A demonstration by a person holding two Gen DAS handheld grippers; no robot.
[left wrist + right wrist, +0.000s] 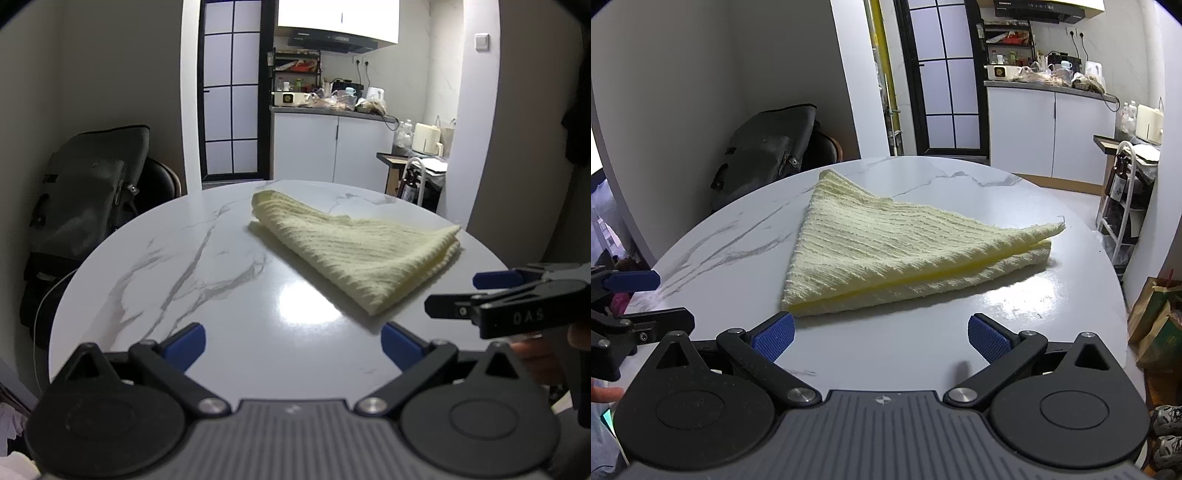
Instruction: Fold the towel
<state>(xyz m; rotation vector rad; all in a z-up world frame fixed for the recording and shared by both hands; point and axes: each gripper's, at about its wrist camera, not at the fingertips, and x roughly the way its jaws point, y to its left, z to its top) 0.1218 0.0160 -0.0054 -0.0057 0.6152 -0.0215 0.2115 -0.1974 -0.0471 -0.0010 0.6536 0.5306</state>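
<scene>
A pale yellow ribbed towel [354,254] lies folded into a layered triangle on the round white marble table [207,280]. It fills the middle of the right wrist view [886,251]. My left gripper [293,345] is open and empty, low over the table's near edge, to the left of the towel's near corner. My right gripper [881,341] is open and empty, just in front of the towel's folded edge, not touching it. The right gripper also shows at the right edge of the left wrist view [491,295], and the left gripper at the left edge of the right wrist view [631,299].
A dark bag on a chair [88,206] stands behind the table at the left. A kitchen counter with clutter [332,103] and a small cart [417,173] are beyond. Paper bags [1156,317] stand on the floor at the right.
</scene>
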